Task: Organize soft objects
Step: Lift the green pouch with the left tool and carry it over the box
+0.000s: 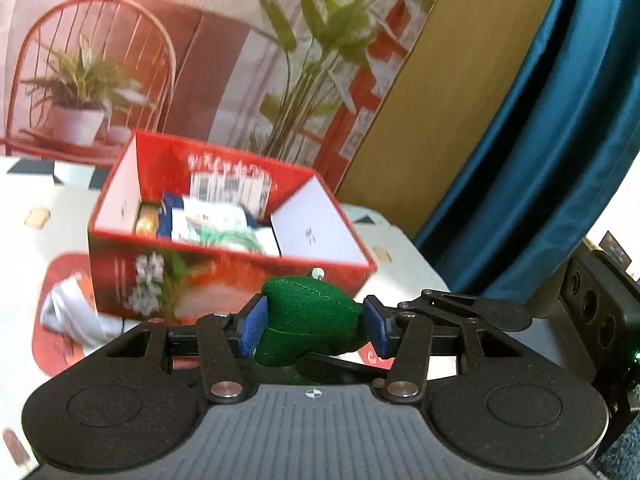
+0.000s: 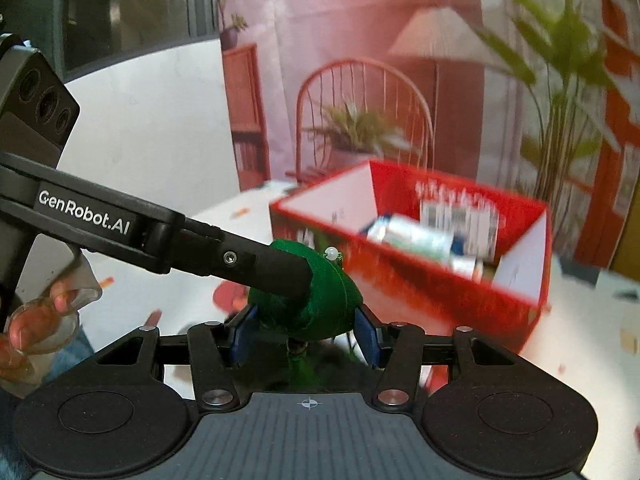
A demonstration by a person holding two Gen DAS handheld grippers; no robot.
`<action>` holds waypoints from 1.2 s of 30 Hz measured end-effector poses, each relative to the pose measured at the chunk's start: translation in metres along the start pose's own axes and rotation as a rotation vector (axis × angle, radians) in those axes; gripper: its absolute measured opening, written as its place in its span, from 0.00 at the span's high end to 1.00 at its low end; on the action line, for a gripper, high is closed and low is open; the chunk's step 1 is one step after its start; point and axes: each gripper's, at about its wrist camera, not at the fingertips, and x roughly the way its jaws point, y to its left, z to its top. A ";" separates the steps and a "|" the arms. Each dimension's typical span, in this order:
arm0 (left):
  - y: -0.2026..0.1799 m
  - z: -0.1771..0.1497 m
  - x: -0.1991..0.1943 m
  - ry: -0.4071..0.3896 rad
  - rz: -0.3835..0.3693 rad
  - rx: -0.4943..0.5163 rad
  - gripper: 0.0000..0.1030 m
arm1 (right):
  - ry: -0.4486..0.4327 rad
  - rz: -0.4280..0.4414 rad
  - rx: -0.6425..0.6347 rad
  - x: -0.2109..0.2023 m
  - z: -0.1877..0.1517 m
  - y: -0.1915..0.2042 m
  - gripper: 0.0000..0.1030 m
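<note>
A green knitted soft toy (image 1: 310, 320) with a small white bead on top hangs in the air in front of the red box (image 1: 224, 276). My left gripper (image 1: 314, 326) is shut on it, blue pads pressing both sides. My right gripper (image 2: 306, 338) is shut on the same green toy (image 2: 332, 304) from another side. In the right wrist view, a black finger (image 2: 260, 268) of the left gripper reaches in from the left onto the toy. The red box (image 2: 440, 292) is open at the top and holds several packets.
A crumpled white cloth (image 1: 76, 316) lies on the table left of the box, on a red patch. A person's gloved hand (image 2: 36, 320) holds the left gripper's handle. A blue curtain (image 1: 540, 140) hangs at the right. A printed backdrop stands behind the box.
</note>
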 end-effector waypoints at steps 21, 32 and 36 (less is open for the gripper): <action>-0.001 0.082 0.015 -0.107 0.007 0.057 0.47 | -0.096 -0.049 -0.123 0.020 0.097 -0.040 0.53; 0.016 0.123 0.057 -0.096 -0.004 0.029 0.47 | -0.103 -0.068 -0.161 0.055 0.129 -0.073 0.53; 0.023 0.126 0.080 -0.068 -0.022 0.004 0.47 | -0.072 -0.082 -0.165 0.071 0.129 -0.088 0.53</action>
